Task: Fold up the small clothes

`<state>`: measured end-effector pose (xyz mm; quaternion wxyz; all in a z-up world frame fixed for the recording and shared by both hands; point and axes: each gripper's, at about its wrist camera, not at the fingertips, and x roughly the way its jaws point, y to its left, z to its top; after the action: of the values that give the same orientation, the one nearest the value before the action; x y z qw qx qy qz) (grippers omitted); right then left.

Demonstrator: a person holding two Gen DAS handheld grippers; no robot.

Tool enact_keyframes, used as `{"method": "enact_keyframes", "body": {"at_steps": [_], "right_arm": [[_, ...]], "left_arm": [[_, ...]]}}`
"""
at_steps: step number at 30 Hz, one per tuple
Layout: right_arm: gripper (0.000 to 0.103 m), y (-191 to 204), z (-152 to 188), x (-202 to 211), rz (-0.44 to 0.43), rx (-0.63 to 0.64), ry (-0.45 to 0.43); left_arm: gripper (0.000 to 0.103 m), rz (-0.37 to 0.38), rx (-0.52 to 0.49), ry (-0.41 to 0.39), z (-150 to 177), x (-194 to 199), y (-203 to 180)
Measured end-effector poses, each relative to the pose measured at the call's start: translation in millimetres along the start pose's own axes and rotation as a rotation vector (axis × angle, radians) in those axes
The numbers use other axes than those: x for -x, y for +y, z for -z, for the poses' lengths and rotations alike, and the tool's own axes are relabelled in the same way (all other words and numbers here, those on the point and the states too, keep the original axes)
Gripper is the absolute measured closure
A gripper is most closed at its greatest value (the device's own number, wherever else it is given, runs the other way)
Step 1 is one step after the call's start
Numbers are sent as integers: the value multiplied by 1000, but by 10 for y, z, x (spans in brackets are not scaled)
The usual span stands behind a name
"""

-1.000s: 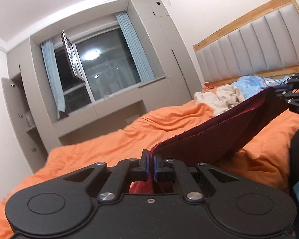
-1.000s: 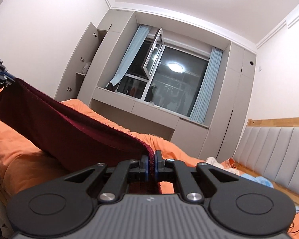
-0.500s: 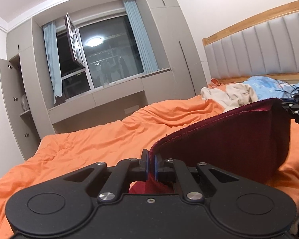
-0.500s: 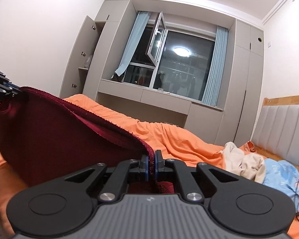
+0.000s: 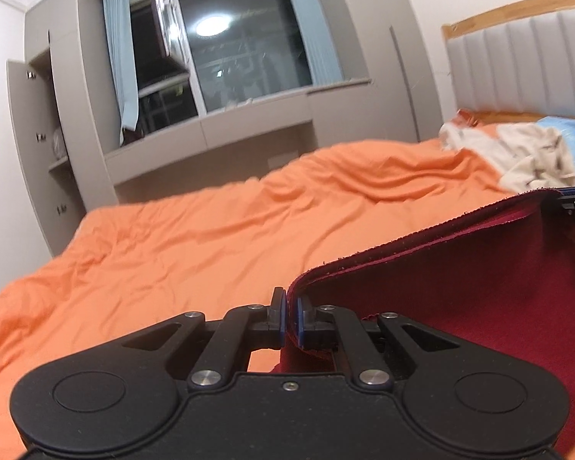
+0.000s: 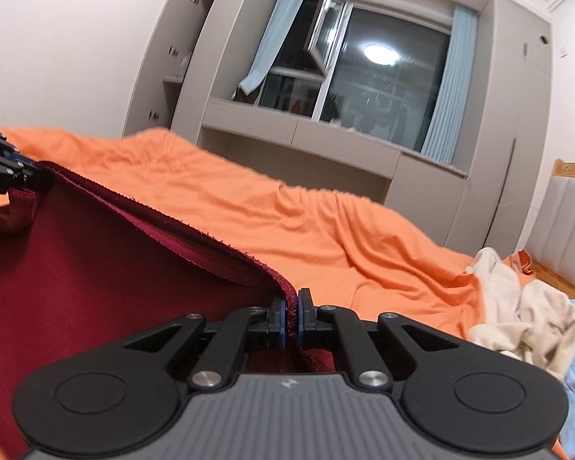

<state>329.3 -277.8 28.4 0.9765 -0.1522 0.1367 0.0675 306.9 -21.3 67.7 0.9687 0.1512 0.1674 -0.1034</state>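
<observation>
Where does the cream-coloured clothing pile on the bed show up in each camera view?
Left wrist: cream clothing pile at the far right, upper middle, by the headboard.
Right wrist: pile at the lower right, on the orange cover.
Shared landmark: the window.

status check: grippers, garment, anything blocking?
Left gripper and right gripper both shut on the dark red garment, stretched between them above the orange bedding. Cream clothes off aside, nothing blocking.
</observation>
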Motion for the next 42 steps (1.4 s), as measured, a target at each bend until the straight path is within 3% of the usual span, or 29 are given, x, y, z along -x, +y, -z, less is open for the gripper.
{"method": "enact_keyframes", "body": {"at_steps": [6, 12, 17, 20, 21, 23, 24, 25, 26, 27, 28, 32, 34, 38, 42], "right_arm": [[96, 152, 266, -657, 12, 64, 86], [96, 228, 401, -950, 9, 79, 123], [96, 267, 480, -1168, -16, 96, 173], [95, 258, 530, -1232, -30, 82, 214], [92, 244, 533, -1226, -33, 74, 214], [66, 221, 519, -1183, -24, 60, 205], [39, 196, 500, -1165, -18, 52, 192], [32, 173, 486, -1135, -13, 42, 175], [27, 151, 470, -1110, -12, 36, 165], [27, 133, 451, -1094, -13, 33, 165], [26, 115, 434, -1085, -10, 32, 165], [17, 75, 390, -1040, -22, 39, 176], [7, 64, 367, -1028, -71, 65, 212], [5, 66, 434, -1033, -51, 118, 239], [4, 26, 529, -1099, 11, 102, 269]], "left_arm": [[97, 27, 45, 113, 99, -820, 117], [97, 81, 96, 211, 240, -1308, 191], [97, 81, 132, 277, 378, -1585, 231], [87, 70, 134, 313, 421, -1659, 215], [81, 66, 139, 321, 426, -1671, 222], [73, 64, 155, 328, 425, -1660, 254], [63, 66, 166, 326, 419, -1649, 275], [57, 71, 180, 325, 408, -1642, 298], [41, 79, 200, 321, 395, -1624, 332], [28, 85, 225, 314, 386, -1598, 369], [24, 92, 250, 305, 379, -1569, 416], [16, 109, 348, 275, 337, -1420, 624], [15, 133, 372, 252, 325, -1311, 705], [6, 213, 306, 227, 350, -1071, 667], [3, 256, 173, 235, 402, -958, 448]]}}
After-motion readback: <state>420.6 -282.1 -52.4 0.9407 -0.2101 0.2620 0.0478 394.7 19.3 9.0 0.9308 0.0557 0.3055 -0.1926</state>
